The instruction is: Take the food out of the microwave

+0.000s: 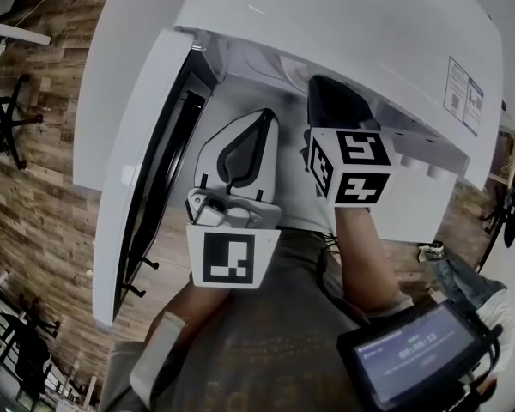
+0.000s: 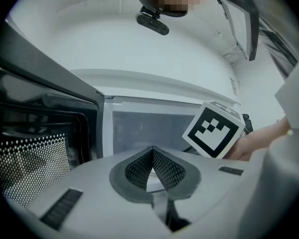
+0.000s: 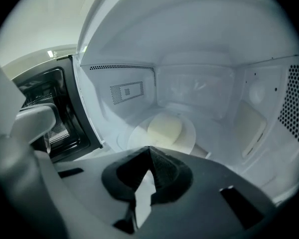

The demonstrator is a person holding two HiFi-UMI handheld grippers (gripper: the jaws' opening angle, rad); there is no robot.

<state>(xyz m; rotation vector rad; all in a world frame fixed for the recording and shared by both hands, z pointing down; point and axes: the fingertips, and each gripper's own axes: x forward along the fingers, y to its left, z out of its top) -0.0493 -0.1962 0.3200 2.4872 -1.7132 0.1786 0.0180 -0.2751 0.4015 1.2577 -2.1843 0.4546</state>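
"Inside the microwave (image 1: pixel 326 24), where did the food (image 3: pixel 164 128) sit?"

"On a round plate (image 3: pixel 185 144) in the middle of the cavity floor, toward the back wall. It was a pale, yellowish, rounded lump, and I could not tell what kind of food. Nothing touched it."

"And the door (image 1: pixel 129 170)?"

"Swung wide open, to the left in the head view. Its dark window showed a dotted mesh."

"How did the right gripper (image 3: pixel 149 149) stand?"

"It pointed down into the cavity, clear of the food. Its dark jaws were pressed together at the tips, with nothing caught between them. In the head view its front end was hidden under the microwave's top. Its marker cube (image 1: pixel 352 166) and the person's forearm (image 1: pixel 369 256) showed outside."

"The left gripper (image 2: pixel 152 149)?"

"White, and held at the mouth of the opening, between the door and the right gripper. Its jaws met at the tips too and gripped nothing. The right gripper's cube stood off to its right."

"Anything else about?"

"A dark tablet (image 1: pixel 421 350) with a lit screen sat at the lower right of the head view. Wood-plank floor (image 1: pixel 34 187) showed beside the white table (image 1: pixel 99 84) under the microwave."
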